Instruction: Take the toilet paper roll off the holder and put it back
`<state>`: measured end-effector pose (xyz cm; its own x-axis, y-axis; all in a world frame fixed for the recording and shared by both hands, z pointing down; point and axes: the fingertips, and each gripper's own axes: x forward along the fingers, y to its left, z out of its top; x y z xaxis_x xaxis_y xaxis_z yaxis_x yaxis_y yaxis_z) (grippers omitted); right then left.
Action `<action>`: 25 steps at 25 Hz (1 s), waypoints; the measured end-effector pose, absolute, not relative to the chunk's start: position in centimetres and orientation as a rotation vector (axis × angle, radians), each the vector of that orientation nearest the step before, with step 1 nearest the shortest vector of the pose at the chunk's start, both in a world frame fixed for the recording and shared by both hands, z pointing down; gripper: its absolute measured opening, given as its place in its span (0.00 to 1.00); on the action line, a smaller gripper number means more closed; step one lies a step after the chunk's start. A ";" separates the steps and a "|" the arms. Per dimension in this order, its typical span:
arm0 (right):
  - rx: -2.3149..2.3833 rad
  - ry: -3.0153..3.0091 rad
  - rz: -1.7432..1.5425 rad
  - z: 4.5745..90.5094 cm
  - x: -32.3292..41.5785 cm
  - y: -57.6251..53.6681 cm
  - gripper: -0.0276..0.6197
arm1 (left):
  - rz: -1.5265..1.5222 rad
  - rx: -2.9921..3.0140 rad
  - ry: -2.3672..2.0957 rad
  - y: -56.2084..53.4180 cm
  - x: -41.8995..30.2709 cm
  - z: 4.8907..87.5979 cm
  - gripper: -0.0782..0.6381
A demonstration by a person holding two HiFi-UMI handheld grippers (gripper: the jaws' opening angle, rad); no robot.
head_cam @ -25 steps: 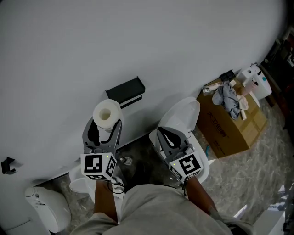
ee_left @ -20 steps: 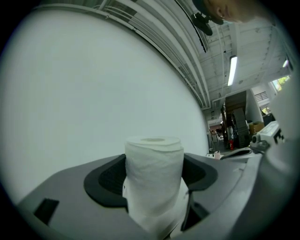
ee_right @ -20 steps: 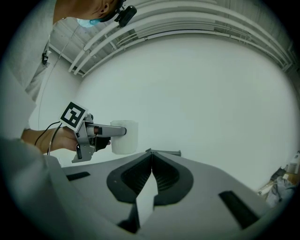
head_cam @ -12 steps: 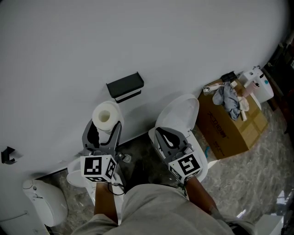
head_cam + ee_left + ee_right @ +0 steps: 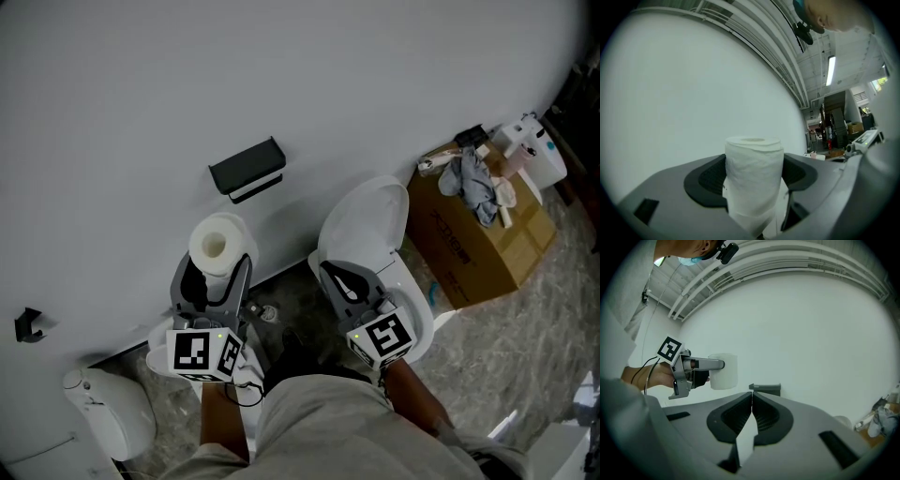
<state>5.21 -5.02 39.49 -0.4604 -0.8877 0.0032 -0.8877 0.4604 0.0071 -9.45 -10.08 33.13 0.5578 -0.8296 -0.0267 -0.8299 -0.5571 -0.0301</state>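
The white toilet paper roll (image 5: 217,244) stands upright between the jaws of my left gripper (image 5: 214,269), which is shut on its sides. The same roll (image 5: 753,176) fills the gap between the two dark pads in the left gripper view. The black holder (image 5: 247,169) is fixed to the white wall, up and slightly right of the roll, with a clear gap between them. My right gripper (image 5: 345,279) hangs over the toilet, its jaws shut together on nothing. In the right gripper view the roll (image 5: 724,371) is level with the holder (image 5: 765,389) and left of it.
A white toilet (image 5: 367,225) with its lid up stands below the right gripper. To its right is a cardboard box (image 5: 473,248) with cloths on top. A white bin (image 5: 105,412) sits at lower left, and a small black hook (image 5: 28,324) is on the wall.
The left gripper and the roll have drawn a little away from the holder, toward the person. The right gripper has kept its place over the toilet.
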 end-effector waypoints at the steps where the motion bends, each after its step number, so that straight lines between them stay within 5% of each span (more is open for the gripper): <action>1: 1.634 -2.678 -0.004 39.6 5.4 -5.2 0.05 | 0.012 -2.741 1.459 -10.1 -9.3 33.2 0.61; 25: 1.663 -2.550 0.033 40.9 -1.7 -13.0 0.05 | 0.174 -2.874 1.295 -17.1 -14.3 32.2 0.61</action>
<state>-1.67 -13.03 40.90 -0.4001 -0.9118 0.0926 -0.9139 0.4045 0.0348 -14.30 -17.13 32.18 0.6573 -0.7477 -0.0942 -0.7460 -0.6633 0.0591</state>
